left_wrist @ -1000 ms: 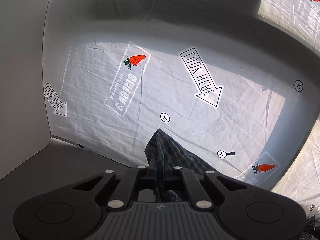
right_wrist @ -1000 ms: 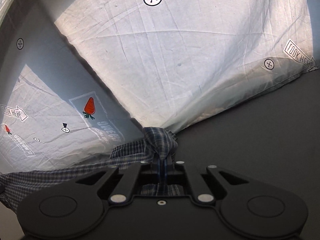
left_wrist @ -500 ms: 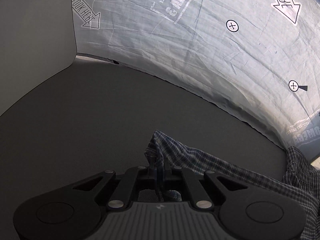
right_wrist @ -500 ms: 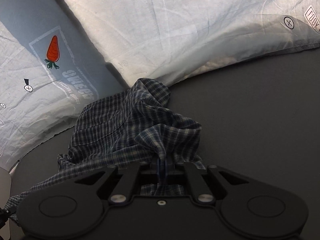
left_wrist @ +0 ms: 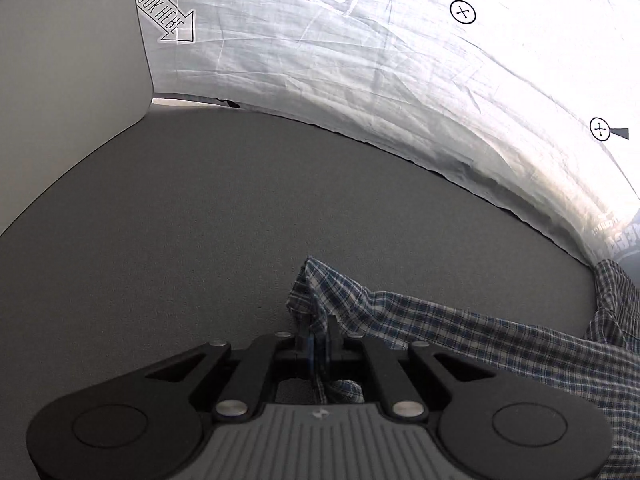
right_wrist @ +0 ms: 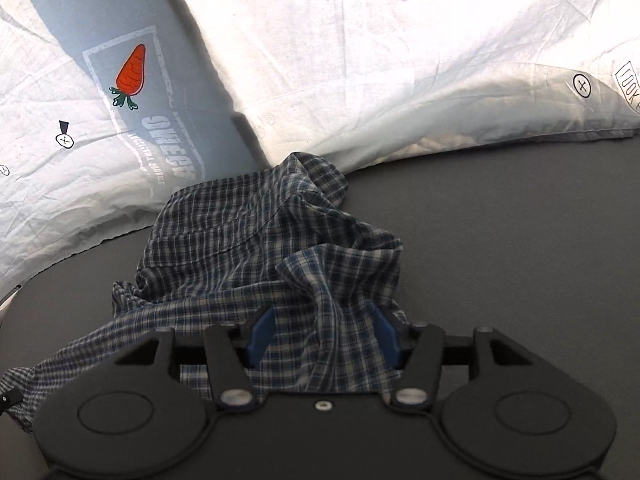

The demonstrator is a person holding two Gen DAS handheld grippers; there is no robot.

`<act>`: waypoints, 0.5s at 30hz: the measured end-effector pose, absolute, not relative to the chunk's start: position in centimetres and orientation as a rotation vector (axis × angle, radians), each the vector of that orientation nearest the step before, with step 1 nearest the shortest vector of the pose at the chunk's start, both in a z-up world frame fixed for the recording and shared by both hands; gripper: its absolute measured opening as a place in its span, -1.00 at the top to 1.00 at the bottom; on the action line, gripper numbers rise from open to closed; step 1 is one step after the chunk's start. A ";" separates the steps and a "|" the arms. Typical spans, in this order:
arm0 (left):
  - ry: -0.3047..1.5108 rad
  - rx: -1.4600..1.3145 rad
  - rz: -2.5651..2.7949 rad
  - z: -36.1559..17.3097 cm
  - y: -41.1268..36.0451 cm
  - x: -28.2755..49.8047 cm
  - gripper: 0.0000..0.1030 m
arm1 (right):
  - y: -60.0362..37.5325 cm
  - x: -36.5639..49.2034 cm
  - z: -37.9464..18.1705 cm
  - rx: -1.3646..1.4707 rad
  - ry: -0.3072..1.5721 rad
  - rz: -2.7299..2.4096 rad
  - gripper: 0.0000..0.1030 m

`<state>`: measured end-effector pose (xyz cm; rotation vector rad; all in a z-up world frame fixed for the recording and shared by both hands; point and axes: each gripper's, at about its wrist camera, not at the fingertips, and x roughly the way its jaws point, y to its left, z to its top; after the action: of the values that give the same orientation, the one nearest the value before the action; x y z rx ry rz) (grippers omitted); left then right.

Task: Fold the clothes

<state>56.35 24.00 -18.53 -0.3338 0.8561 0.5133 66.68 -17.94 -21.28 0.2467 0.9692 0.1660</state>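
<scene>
Left hand-held gripper (left_wrist: 318,346): clenched on a bunched corner of the checked shirt (left_wrist: 460,332), which pokes up just ahead of the closed jaws.
Right hand-held gripper (right_wrist: 322,334): jaws opening, blue pads (right_wrist: 260,334) spread apart; a ridge of the same shirt (right_wrist: 260,240) lies loose between them, and whether it touches either pad cannot be told.
Shirt: crumpled on the bench (left_wrist: 180,240); from the left gripper it stretches away to the right, and ahead of the right gripper it heaps up in folds.
Bench: dark grey, bare ahead of the left gripper and to the right of the right gripper.
Sheet (right_wrist: 400,60): white printed cloth beyond the shirt, bearing a carrot picture (right_wrist: 130,72) and an arrow mark (left_wrist: 166,14).
</scene>
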 end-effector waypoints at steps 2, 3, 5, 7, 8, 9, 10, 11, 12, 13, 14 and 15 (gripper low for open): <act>0.827 -0.307 0.472 -17.4 22.5 56.0 0.90 | -18.2 65.3 -20.8 0.256 0.969 0.161 -0.31; 0.813 -0.298 0.450 -16.9 21.8 55.8 0.90 | -18.3 64.3 -20.6 0.265 0.970 0.158 -0.36; 0.792 -0.278 0.392 -15.9 19.8 55.4 0.90 | -19.1 62.8 -20.4 0.281 0.976 0.150 -0.44; 0.772 -0.251 0.324 -15.1 17.4 55.0 0.90 | -20.1 61.0 -20.3 0.301 0.980 0.140 -0.46; 0.765 -0.232 0.287 -15.0 16.0 54.9 0.90 | -20.6 60.3 -20.3 0.311 0.983 0.135 -0.47; 0.763 -0.214 0.251 -15.0 14.8 54.9 0.90 | -21.1 59.6 -20.3 0.321 0.985 0.129 -0.47; 0.763 -0.196 0.215 -14.9 13.6 54.9 0.90 | -21.6 58.8 -20.3 0.332 0.986 0.123 -0.48; 0.766 -0.182 0.178 -14.8 12.3 54.8 0.90 | -22.1 58.1 -20.3 0.342 0.987 0.117 -0.49; 0.774 -0.173 0.138 -14.8 10.9 54.6 0.90 | -22.6 57.6 -20.3 0.352 0.987 0.112 -0.51; 0.787 -0.174 0.097 -14.9 9.6 54.4 0.90 | -23.2 56.9 -20.3 0.363 0.987 0.109 -0.55; 0.800 -0.178 0.060 -15.1 8.5 54.1 0.90 | -23.7 56.2 -20.4 0.377 0.986 0.104 -0.56; 0.813 -0.183 0.024 -15.4 7.4 53.7 0.90 | -24.2 55.6 -20.5 0.391 0.986 0.098 -0.57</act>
<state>53.73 7.45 -15.36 -0.1827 0.8128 0.0241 55.59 -24.23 -20.45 0.3907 0.9855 0.0980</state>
